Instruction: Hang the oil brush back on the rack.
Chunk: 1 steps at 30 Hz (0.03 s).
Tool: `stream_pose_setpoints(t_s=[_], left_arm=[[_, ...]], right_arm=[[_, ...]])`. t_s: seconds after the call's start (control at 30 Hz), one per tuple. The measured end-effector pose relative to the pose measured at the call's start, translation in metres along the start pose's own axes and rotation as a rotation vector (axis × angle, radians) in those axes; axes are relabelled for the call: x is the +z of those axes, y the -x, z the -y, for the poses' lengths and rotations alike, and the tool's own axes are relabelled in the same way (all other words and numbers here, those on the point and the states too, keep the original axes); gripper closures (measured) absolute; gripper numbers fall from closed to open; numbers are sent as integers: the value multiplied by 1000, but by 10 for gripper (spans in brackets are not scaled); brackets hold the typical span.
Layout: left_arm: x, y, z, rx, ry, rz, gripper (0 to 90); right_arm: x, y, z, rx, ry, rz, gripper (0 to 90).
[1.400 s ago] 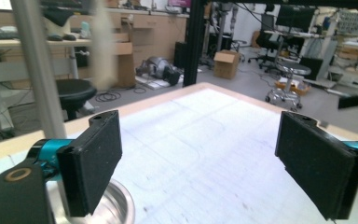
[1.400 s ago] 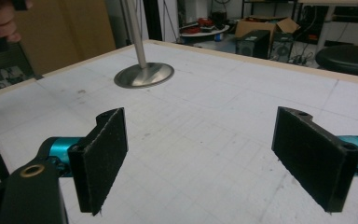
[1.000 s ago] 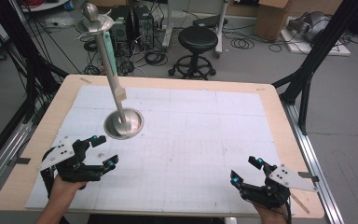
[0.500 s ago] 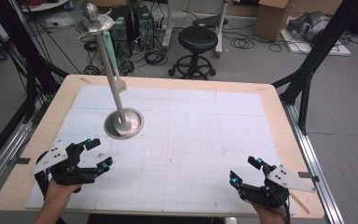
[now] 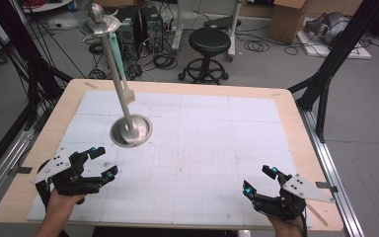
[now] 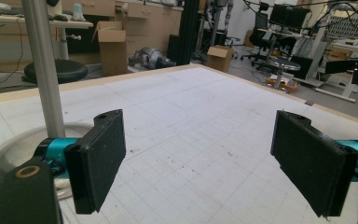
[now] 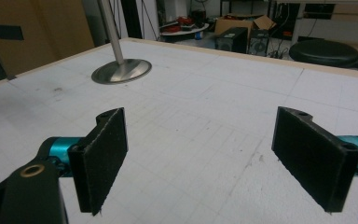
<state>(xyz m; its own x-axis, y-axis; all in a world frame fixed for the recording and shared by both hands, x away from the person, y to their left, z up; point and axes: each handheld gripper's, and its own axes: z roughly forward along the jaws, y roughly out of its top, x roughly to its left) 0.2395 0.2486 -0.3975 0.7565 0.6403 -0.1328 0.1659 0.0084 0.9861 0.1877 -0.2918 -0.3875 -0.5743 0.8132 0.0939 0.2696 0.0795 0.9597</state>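
My left gripper (image 5: 102, 163) sits low over the white gridded table mat (image 5: 192, 148) at the near left, jaws wide open with nothing between them. In the left gripper view the left gripper (image 6: 198, 163) faces the bare mat, with the metal stand (image 6: 42, 70) close on its left. My right gripper (image 5: 259, 178) rests at the near right, also open and holding nothing. In the right gripper view the right gripper (image 7: 200, 161) points across the mat toward the stand's round base (image 7: 121, 71).
A metal stand (image 5: 131, 129) with a round base and a tall leaning pole stands on the mat's left half, just beyond the left gripper. A black stool (image 5: 209, 42), cables and boxes lie on the floor past the far edge. Black frame legs (image 5: 325, 84) flank the table.
The left gripper has drifted a little toward the near left edge and lower. The right gripper has barely moved. Both stay open.
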Motion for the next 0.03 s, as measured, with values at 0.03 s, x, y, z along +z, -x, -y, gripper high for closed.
stream_pose_setpoints(t_s=[0.03], left_arm=[[0,0,0,1,-2,3,183]], right_arm=[[0,0,0,0,-1,0,169]])
